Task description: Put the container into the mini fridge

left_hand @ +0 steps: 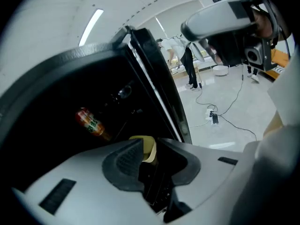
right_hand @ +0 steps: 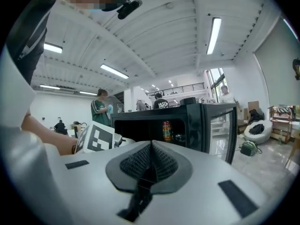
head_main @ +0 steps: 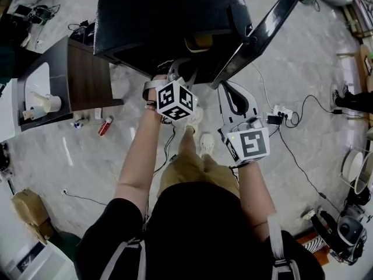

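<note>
As the left gripper [left_hand: 153, 163] clamps the container [left_hand: 146, 149] at the mouth of the mini fridge [left_hand: 70, 74], its interior lies straight ahead; right gripper [right_hand: 151, 165] closed, empty.

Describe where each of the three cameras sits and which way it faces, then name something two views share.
Head view: on the person's head, looking steeply down at the open mini fridge; both forearms show.
Left gripper view: on the left gripper, looking into the fridge; jaws grip the container.
Right gripper view: on the right gripper, facing the fridge front; jaws together, a forearm shows.
Shared: both gripper views show the bottle.
</note>
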Available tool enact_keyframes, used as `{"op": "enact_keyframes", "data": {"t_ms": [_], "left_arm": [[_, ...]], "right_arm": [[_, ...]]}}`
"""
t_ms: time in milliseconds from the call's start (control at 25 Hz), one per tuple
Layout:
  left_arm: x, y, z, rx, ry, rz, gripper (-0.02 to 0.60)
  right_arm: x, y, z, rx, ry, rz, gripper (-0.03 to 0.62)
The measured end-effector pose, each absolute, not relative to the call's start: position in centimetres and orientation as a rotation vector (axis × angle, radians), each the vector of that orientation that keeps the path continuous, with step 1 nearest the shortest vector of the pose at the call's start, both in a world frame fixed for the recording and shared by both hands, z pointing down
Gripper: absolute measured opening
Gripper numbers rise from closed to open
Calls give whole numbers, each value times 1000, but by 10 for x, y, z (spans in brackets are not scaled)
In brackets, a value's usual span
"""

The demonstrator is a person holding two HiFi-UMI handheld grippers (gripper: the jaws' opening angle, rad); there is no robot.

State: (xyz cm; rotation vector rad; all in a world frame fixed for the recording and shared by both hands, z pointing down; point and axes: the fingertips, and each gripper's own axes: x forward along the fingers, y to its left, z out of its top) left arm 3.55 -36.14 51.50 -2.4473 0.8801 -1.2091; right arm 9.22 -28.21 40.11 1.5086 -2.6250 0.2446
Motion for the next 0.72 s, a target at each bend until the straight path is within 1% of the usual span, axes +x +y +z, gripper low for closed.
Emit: {"op": "enact_keyframes", "data": {"t_ms": [120,360,520,720], "left_arm": [[33,-333,477,-2451,955,-1136,100],[34,-261,407,-2668,1080,-858,98],[27,-213,355,-2716,1151,-710,98],[13,-165,310,-2699,1250,-582,98]], "right_arm": [[95,-260,387,1515,-2637,243,37],[88,-220,348,1456,-2705,145,37],[85,-191,313,1458,-2746,76,37],[79,-162,290,1432,-2794,38,37]]}}
